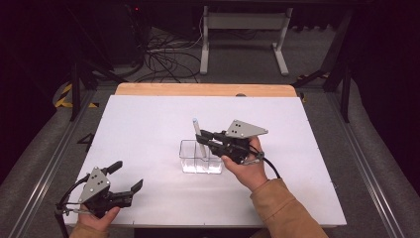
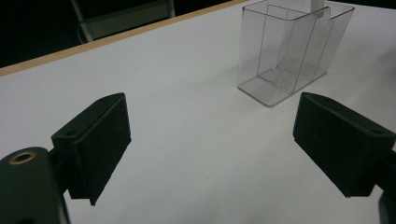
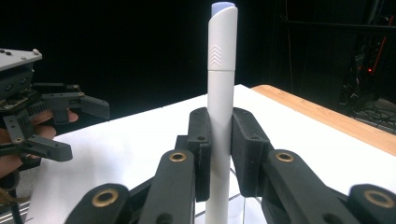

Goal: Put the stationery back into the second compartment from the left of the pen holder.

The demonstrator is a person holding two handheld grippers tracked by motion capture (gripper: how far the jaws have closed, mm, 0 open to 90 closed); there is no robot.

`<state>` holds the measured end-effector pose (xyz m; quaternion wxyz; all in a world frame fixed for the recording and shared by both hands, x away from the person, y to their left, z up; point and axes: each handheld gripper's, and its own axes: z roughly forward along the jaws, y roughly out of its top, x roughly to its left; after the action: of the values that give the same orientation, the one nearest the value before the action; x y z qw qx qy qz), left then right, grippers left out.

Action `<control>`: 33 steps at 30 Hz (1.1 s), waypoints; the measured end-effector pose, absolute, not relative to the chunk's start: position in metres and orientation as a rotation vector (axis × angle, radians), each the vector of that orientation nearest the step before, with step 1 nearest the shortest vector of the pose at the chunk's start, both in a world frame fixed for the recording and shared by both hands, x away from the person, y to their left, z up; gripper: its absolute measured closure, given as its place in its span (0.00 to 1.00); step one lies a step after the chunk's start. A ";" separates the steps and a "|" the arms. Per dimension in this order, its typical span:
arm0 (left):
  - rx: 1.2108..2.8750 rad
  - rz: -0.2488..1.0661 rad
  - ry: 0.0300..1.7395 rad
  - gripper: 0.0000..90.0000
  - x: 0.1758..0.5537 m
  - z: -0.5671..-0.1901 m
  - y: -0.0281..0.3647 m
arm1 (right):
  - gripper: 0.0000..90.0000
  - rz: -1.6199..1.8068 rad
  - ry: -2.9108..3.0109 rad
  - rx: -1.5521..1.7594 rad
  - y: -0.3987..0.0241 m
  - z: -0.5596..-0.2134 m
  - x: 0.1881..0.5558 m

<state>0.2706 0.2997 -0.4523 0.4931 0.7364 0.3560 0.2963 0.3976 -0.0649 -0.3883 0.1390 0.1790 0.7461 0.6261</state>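
High view: one white pen (image 1: 196, 130) clamped upright in the right tongs (image 1: 205, 139), one clear bin (image 1: 200, 157), left tongs (image 1: 127, 177) wide; white tabletop (image 1: 148, 129), dark room.

Clear glossy plastic container (image 2: 289, 51), smooth matt white plastic pen (image 3: 220, 116), matt white bench (image 1: 148, 139) with wood edge.
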 end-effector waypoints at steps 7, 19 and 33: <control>1.786 0.717 0.864 0.13 0.270 -0.452 0.300 | 0.88 1.804 2.173 0.526 -0.061 -0.394 0.398; 1.785 0.716 0.864 0.13 0.270 -0.452 0.299 | 0.88 1.761 2.217 0.572 -0.062 -0.399 0.400; 1.780 0.715 0.866 0.13 0.271 -0.452 0.299 | 0.39 1.734 2.100 0.529 -0.070 -0.386 0.395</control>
<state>0.2708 0.2991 -0.4524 0.4955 0.7346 0.3573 0.2952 0.3952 -0.0703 -0.3863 0.1828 0.1874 0.7443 0.6144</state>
